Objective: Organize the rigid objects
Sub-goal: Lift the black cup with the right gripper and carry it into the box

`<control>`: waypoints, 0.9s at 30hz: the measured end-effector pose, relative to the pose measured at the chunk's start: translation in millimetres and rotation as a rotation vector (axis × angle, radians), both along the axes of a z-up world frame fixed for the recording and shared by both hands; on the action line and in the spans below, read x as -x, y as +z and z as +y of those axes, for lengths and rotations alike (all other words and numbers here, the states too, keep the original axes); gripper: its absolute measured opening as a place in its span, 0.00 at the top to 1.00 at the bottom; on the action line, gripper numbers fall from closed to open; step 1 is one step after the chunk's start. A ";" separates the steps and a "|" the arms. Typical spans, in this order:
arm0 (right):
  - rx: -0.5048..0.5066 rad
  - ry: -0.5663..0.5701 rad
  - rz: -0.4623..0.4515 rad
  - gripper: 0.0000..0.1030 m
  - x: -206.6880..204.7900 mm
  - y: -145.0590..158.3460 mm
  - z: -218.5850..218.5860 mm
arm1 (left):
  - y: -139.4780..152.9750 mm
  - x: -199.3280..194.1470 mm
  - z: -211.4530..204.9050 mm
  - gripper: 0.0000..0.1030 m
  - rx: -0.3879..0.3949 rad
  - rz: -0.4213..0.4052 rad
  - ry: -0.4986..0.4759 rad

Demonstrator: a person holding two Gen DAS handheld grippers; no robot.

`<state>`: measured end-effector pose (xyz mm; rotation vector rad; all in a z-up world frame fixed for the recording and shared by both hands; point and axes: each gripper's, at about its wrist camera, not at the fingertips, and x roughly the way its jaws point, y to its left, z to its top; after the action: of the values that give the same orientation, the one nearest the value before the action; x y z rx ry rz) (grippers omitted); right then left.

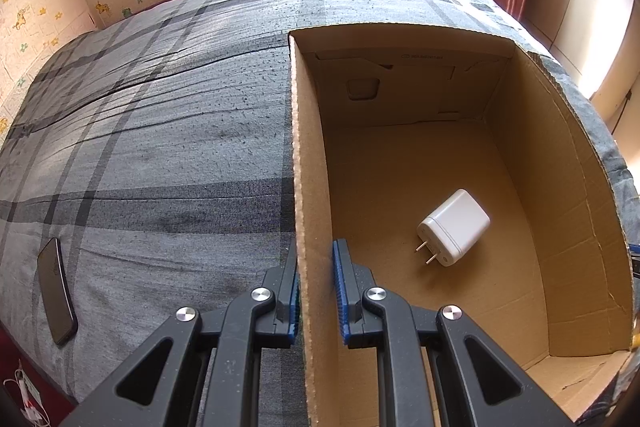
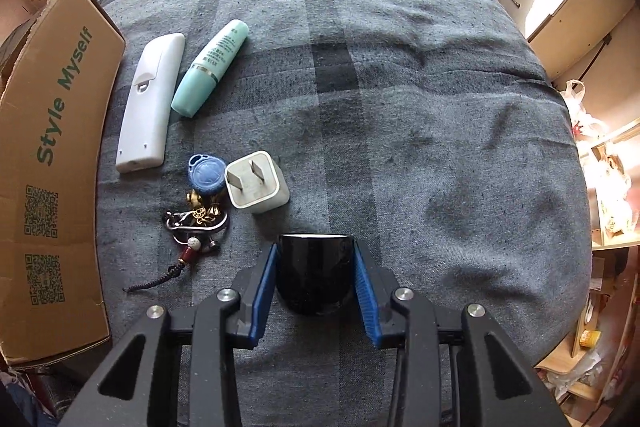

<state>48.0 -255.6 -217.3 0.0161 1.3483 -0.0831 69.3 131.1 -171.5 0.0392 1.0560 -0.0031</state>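
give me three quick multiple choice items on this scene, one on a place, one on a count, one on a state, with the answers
1. Where is the white charger with round pins?
A. inside the cardboard box
B. on the bedspread
C. on a phone

2. How many things lie loose on the bedspread ahead of the right tongs?
A. two
B. four
C. six

3. What are the left tongs doing?
A. hanging open
B. holding a phone
C. clamping the box wall

Answers: 1 A, it rests on the box floor. 2 B, remote, green tube, keyring, flat-pin charger. 3 C, the pads straddle the wall.
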 end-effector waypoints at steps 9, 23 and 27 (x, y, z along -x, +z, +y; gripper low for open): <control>0.012 0.042 -0.044 0.61 -8.0 36.4 19.9 | -0.3 0.2 0.0 0.85 0.002 -0.001 0.001; 0.015 0.188 -0.161 0.61 -14.4 95.5 74.6 | -0.4 0.1 0.0 0.85 -0.001 -0.001 0.000; 0.020 0.239 -0.195 0.61 -17.1 111.0 93.7 | -0.1 -0.1 -0.1 0.85 -0.003 0.000 0.000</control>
<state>65.0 -161.8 -106.2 -0.1499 1.1458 0.1045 69.4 131.1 -171.6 0.0423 1.0555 -0.0018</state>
